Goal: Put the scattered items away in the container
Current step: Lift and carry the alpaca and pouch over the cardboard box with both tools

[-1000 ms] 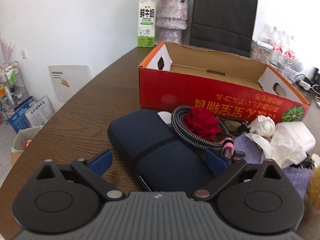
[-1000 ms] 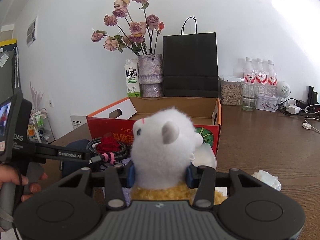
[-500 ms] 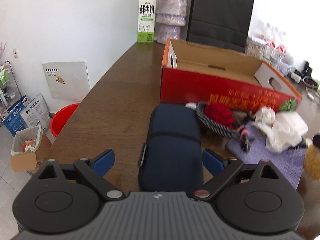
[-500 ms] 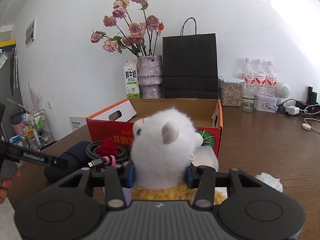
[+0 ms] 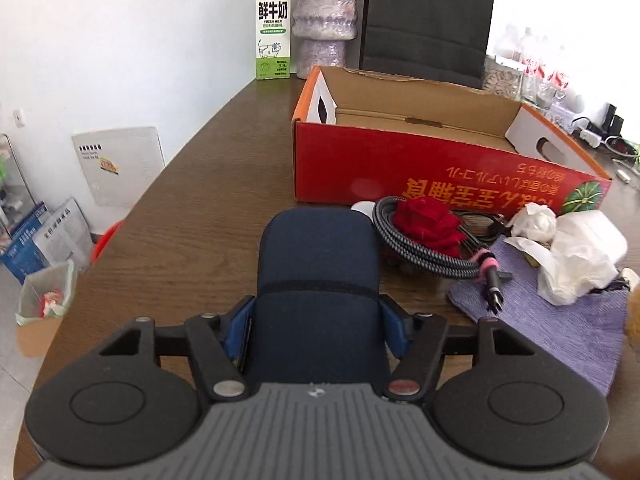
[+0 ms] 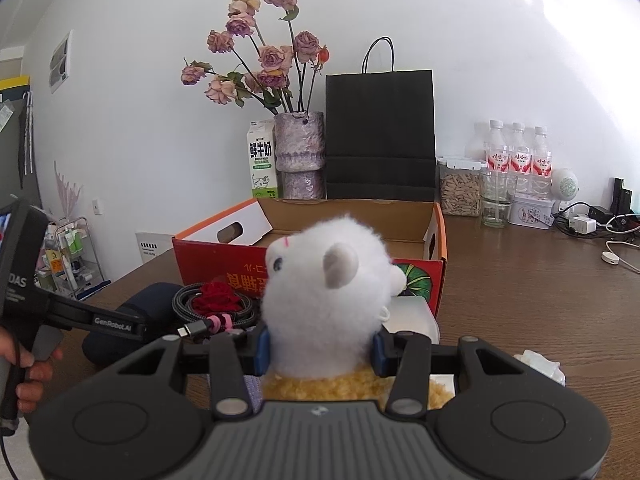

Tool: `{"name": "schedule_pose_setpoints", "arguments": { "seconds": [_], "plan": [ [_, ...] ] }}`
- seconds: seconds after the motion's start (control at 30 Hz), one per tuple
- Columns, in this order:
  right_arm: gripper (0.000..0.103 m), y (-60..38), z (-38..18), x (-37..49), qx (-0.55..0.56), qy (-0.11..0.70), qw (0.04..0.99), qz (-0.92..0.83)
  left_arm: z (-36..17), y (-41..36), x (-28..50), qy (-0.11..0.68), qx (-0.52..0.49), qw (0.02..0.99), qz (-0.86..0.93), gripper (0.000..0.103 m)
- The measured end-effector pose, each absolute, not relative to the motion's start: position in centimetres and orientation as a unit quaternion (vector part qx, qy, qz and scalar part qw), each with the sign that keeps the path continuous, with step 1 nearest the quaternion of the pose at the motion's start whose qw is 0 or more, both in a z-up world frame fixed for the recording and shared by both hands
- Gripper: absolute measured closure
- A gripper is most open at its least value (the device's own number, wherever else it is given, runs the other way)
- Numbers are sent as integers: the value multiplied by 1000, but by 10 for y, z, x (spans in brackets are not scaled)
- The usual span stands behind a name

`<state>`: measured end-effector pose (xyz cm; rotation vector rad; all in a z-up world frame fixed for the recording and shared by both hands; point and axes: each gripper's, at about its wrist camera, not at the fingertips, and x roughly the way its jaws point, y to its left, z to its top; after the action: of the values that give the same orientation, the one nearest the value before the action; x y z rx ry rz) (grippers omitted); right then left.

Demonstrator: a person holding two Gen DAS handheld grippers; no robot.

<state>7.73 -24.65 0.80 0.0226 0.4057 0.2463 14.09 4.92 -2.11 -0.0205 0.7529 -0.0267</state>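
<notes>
A navy blue case (image 5: 318,256) lies lengthwise on the brown table, in front of the open red cardboard box (image 5: 400,168). My left gripper (image 5: 316,332) straddles the case's near end. Its jaws are closing and the blue pads (image 5: 236,332) lie against both sides of the case. To the case's right are a coiled braided cable (image 5: 420,258), a red fabric rose (image 5: 426,224), crumpled white tissues (image 5: 572,264) and a purple cloth (image 5: 560,324). My right gripper (image 6: 320,346) is shut on a white plush toy (image 6: 328,280) with a yellow body, held upright before the box (image 6: 208,258).
A milk carton (image 5: 272,28), a vase (image 5: 324,28) and a black paper bag (image 5: 428,20) stand behind the box. Bottles (image 6: 516,156), jars and chargers line the back right. The table edge curves away on the left above a bin (image 5: 44,300). A person's hand (image 6: 24,376) holds the left gripper.
My left gripper has lined up over the navy case and its jaws have come in from wide open onto the case's sides. The right gripper still holds the plush toy in the same place.
</notes>
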Motion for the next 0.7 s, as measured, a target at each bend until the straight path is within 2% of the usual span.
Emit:
{"name": "schedule_pose_setpoints", "arguments": {
  "seconds": [0.43, 0.7],
  "plan": [
    [59, -240, 17, 71, 7, 189, 974, 124, 11, 55, 105, 311, -11, 950, -25, 39],
    [58, -234, 36, 74, 4, 160, 979, 127, 44, 42, 96, 237, 7, 971, -36, 39]
  ]
}}
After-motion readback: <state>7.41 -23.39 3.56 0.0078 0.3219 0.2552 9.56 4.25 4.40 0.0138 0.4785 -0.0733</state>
